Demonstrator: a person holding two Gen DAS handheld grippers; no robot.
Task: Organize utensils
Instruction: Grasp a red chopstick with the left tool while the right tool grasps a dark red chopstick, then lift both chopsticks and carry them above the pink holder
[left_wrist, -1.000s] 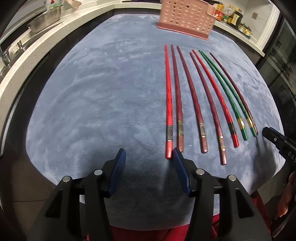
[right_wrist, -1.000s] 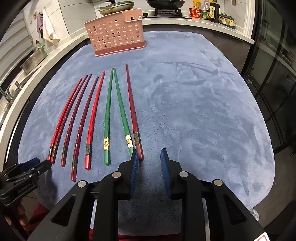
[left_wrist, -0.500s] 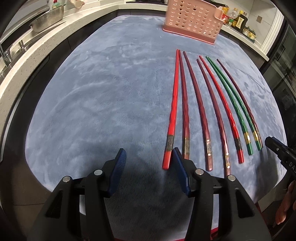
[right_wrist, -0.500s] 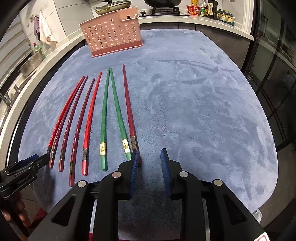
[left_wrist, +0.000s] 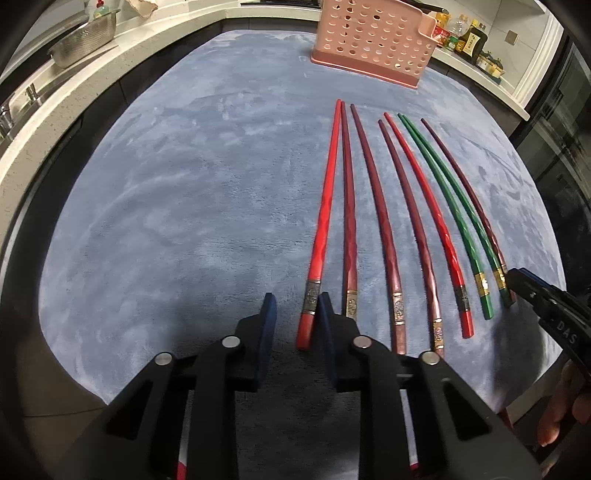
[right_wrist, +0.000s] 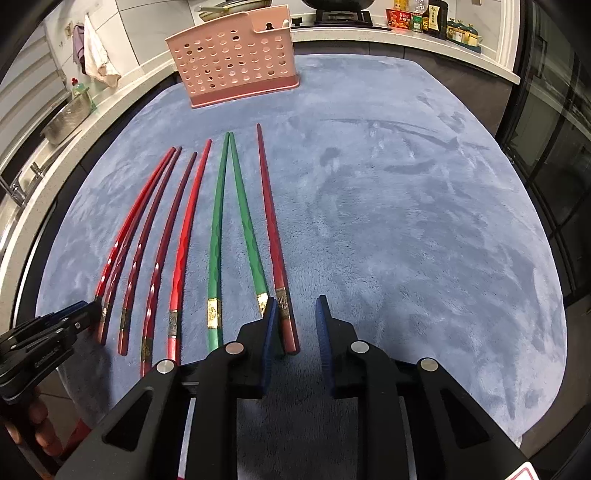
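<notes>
Several chopsticks lie side by side on the blue-grey mat (left_wrist: 184, 206), thick ends towards me. My left gripper (left_wrist: 295, 314) is open, low over the mat; the leftmost bright red chopstick (left_wrist: 323, 229) has its end between the jaws, near the right pad. My right gripper (right_wrist: 295, 317) is open; the rightmost dark red chopstick (right_wrist: 271, 229) ends between its jaws by the left pad. Two green chopsticks (right_wrist: 218, 236) lie left of it. A pink perforated utensil holder (right_wrist: 236, 59) stands at the mat's far edge, also in the left wrist view (left_wrist: 373, 37).
A white counter (left_wrist: 44, 122) runs along the left with a metal colander (left_wrist: 85, 40) and a sink tap. Bottles and jars (right_wrist: 424, 18) stand on the back counter by a stove. Dark glass doors (right_wrist: 554, 147) are at the right.
Both grippers have come lower and forward towards the chopstick ends. The left gripper has narrowed and now straddles the bright red chopstick's end; the right one has opened a little around the dark red one.
</notes>
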